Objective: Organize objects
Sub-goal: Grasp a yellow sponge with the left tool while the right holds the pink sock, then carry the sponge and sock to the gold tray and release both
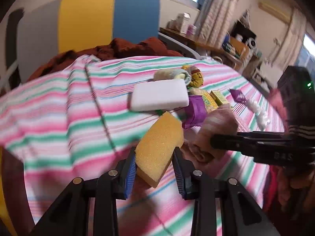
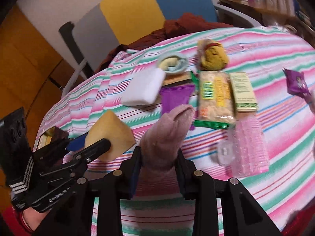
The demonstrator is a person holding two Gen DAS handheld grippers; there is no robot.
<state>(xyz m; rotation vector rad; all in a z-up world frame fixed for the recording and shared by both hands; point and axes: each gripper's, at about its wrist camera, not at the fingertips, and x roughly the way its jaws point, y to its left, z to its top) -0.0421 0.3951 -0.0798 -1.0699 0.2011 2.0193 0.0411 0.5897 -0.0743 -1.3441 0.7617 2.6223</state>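
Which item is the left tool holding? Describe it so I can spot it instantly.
On the striped tablecloth, look at the near left end of the cluster of items, just in front of the white foam block. The left tool is shut on a yellow sponge, coarse-pored and wedge-like, unlike the smooth white block.

A: Bottom centre, what do the right gripper (image 2: 159, 157) jaws pinch?
B: A dusty-pink knitted sock (image 2: 167, 131). Lower left, the left gripper (image 2: 98, 143) clamps a yellow foam sponge (image 2: 111, 129) above the striped bedsheet (image 2: 275, 118).
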